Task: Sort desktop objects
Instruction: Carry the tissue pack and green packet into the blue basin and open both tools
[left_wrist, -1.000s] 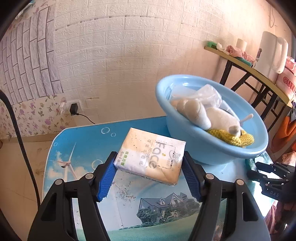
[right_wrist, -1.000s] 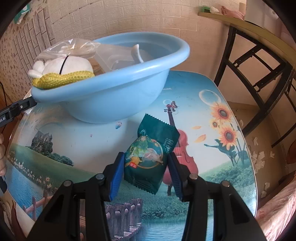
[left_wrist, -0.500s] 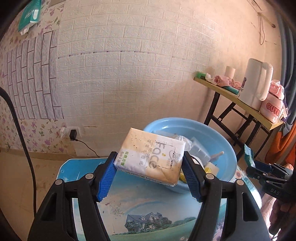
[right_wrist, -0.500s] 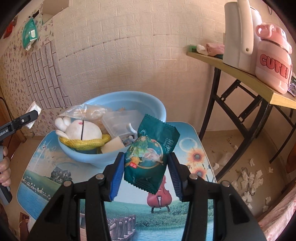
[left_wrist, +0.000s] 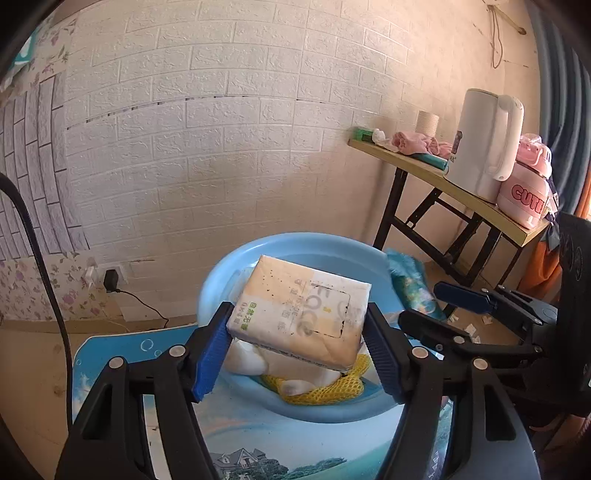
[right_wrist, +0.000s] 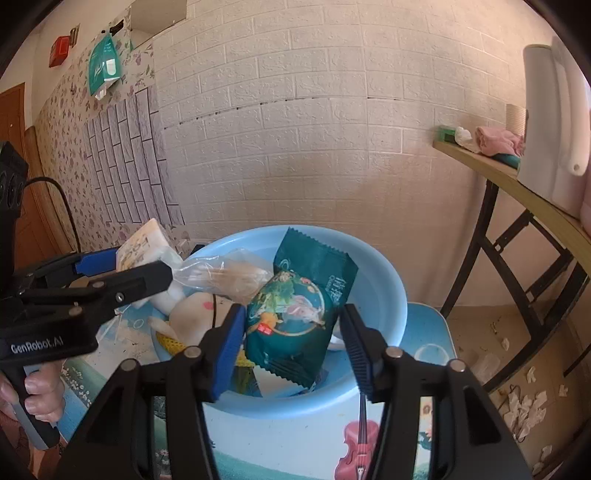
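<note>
My left gripper is shut on a worn white tissue pack and holds it tilted above the near side of the light blue basin. My right gripper hangs over the same basin. Its jaws are opening, and a dark green snack packet sits loose between them, with a gap at the right pad. Inside the basin lie a white plush toy, a yellow net and a clear plastic bag. The left gripper with the tissue pack also shows at the left of the right wrist view.
The basin stands on a small picture-printed table. To the right is a wooden side table with a white kettle and a pink bottle. A brick-pattern wall is close behind. A hand grips the left handle.
Both grippers rose from table level to above the basin, carrying the tissue pack and the green packet. The right jaws have widened, freeing the packet.
</note>
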